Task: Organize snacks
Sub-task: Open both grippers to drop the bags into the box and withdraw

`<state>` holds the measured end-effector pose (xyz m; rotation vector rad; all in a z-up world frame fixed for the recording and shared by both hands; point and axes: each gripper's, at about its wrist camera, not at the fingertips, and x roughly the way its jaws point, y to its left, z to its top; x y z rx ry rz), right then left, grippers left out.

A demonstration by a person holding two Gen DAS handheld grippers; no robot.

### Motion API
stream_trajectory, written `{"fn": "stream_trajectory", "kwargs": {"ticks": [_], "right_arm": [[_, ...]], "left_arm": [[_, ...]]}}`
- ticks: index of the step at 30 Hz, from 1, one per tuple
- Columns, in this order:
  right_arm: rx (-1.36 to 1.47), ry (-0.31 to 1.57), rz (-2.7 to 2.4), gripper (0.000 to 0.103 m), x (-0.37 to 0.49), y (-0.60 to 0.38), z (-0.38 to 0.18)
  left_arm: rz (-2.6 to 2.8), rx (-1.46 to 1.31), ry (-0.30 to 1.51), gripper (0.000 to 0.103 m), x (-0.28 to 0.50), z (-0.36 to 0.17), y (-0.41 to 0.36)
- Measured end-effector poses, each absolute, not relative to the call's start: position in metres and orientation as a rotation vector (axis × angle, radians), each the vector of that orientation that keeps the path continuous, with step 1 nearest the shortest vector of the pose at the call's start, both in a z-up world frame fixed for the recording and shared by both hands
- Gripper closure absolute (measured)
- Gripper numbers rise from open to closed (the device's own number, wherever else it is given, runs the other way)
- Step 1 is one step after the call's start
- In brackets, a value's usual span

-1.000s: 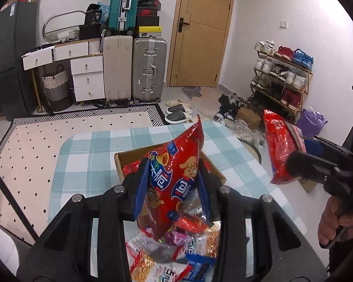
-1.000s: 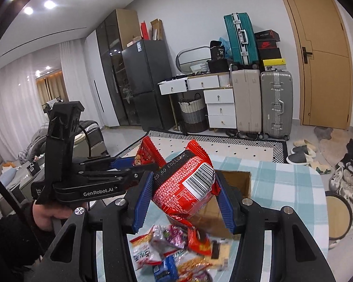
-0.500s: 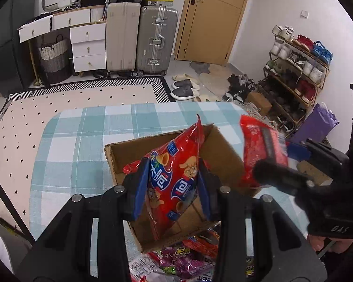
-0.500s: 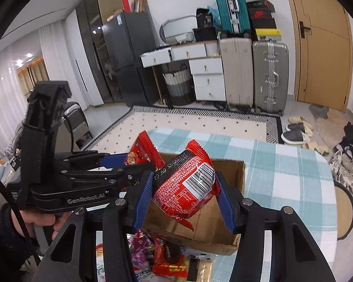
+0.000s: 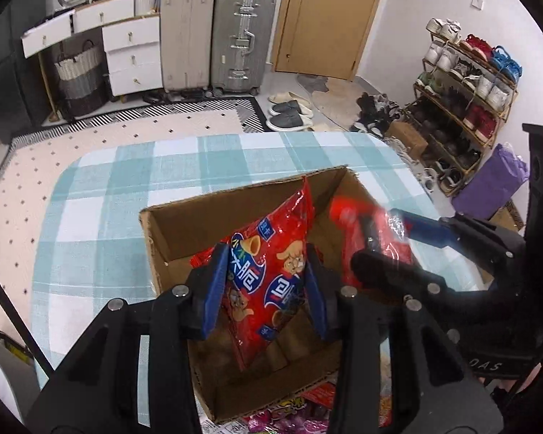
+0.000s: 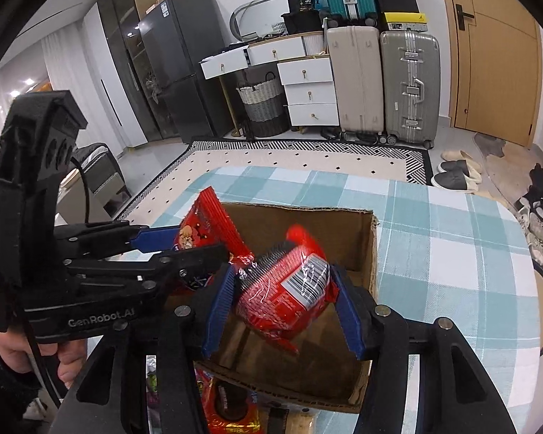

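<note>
Over checkered cloth (image 5: 101,195), corrugated box (image 5: 170,231); left gripper (image 5: 268,285) clamps glossy cartoon bag (image 5: 268,271), right gripper (image 6: 282,289) crinkly barcoded packet (image 6: 289,293).

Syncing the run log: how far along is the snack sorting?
Early stage. Done: nothing visibly lies in the cardboard box yet; its floor looks bare. In hand: the left gripper grips a red cartoon snack bag over the box, and the right gripper grips a red barcode packet there too. Neither is released. Left: loose snacks lie on the table in front of the box.
</note>
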<state>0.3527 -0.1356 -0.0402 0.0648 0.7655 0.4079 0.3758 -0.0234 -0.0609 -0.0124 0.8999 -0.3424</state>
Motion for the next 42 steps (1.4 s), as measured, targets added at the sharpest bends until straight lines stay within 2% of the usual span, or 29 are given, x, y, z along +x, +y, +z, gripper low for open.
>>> {"fn": "stream_trajectory", "kwargs": {"ticks": [5, 6, 9, 13, 18, 26, 30, 36, 42], "right_arm": [[0.063, 0.728, 0.406, 0.048, 0.344, -0.14, -0.033], [0.07, 0.719, 0.407, 0.047, 0.341, -0.142, -0.03], [0.08, 0.691, 0.408, 0.041, 0.326, -0.147, -0.018], [0.07, 0.629, 0.406, 0.039, 0.296, -0.15, 0.004], [0.04, 0.525, 0.412, 0.029, 0.251, -0.148, 0.032], [0.059, 0.418, 0.436, 0.02, 0.18, -0.14, 0.061], [0.076, 0.366, 0.427, 0.013, 0.147, -0.137, 0.067], [0.133, 0.326, 0.399, 0.01, 0.101, -0.14, 0.06], [0.175, 0.304, 0.356, 0.004, 0.062, -0.153, 0.047]], "left_arm": [[-0.322, -0.036, 0.932, 0.064, 0.371, -0.064, -0.015], [-0.312, -0.039, 0.924, 0.06, 0.37, -0.063, -0.012], [-0.287, -0.037, 0.915, 0.035, 0.359, -0.055, -0.009], [-0.24, -0.006, 0.85, 0.031, 0.333, -0.037, -0.006], [-0.175, 0.058, 0.73, 0.022, 0.284, -0.007, -0.006], [-0.118, 0.132, 0.571, 0.018, 0.201, 0.038, -0.011], [-0.089, 0.122, 0.5, 0.0, 0.159, 0.054, -0.008], [-0.05, 0.145, 0.42, 0.0, 0.104, 0.066, 0.0], [-0.053, 0.068, 0.425, 0.0, 0.07, 0.055, 0.02]]}}
